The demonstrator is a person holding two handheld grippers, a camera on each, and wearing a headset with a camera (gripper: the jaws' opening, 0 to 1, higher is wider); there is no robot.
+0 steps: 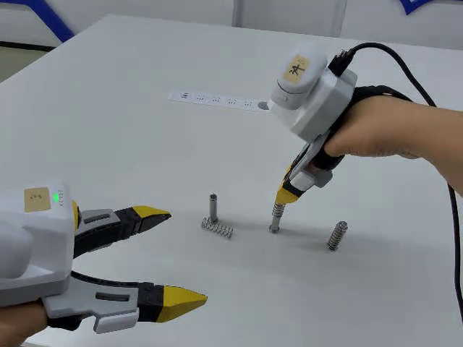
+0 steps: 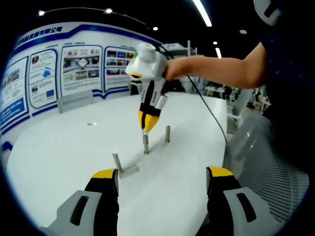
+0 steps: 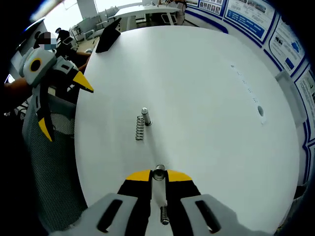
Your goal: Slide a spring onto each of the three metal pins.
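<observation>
Three metal pins stand in a row on the white table [image 1: 108, 130]. The left pin [image 1: 213, 207] [image 2: 116, 162] [image 3: 144, 116] is bare, and a loose spring [image 1: 217, 228] [image 2: 129, 170] [image 3: 140, 128] lies at its foot. My right gripper [image 1: 283, 195] [image 2: 147, 123] [image 3: 158, 175] points down over the middle pin [image 1: 275, 223] [image 2: 145, 146], shut on a spring [image 1: 278, 210] at that pin's top. The right pin [image 1: 336, 236] [image 2: 168, 133] wears a spring. My left gripper [image 1: 170, 254] [image 2: 162, 174] hovers open at the near left, holding nothing.
A white strip with small marks [image 1: 217, 100] lies far back on the table. A black cable [image 1: 405, 72] runs from the right gripper over the person's arm. A mesh chair [image 2: 266, 157] [image 3: 44, 162] stands beside the table's edge.
</observation>
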